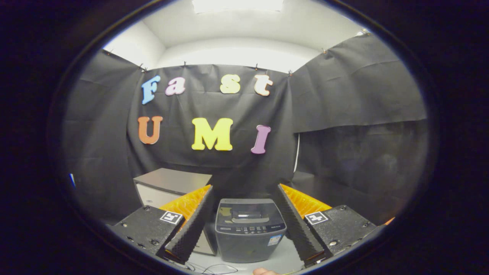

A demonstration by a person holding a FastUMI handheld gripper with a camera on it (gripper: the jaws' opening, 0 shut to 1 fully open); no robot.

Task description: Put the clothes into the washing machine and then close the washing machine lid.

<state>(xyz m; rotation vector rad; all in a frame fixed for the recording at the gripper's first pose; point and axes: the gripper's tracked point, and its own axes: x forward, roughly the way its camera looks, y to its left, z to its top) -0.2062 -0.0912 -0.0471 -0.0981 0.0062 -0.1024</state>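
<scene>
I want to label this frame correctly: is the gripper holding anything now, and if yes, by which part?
Nothing is held. The gripper is open, its fingers spread apart, with the washing machine standing between and beyond them, untouched.

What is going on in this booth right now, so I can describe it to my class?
A person is holding a two-finger gripper pointed at a small top-loading washing machine standing on a pale surface. The fingers are spread wide open with nothing between them, and the machine sits just ahead, framed in the gap. Its lid appears to be down. Behind and to one side stands a box-like cabinet. A fingertip of the person peeks in near the gripper.
</scene>
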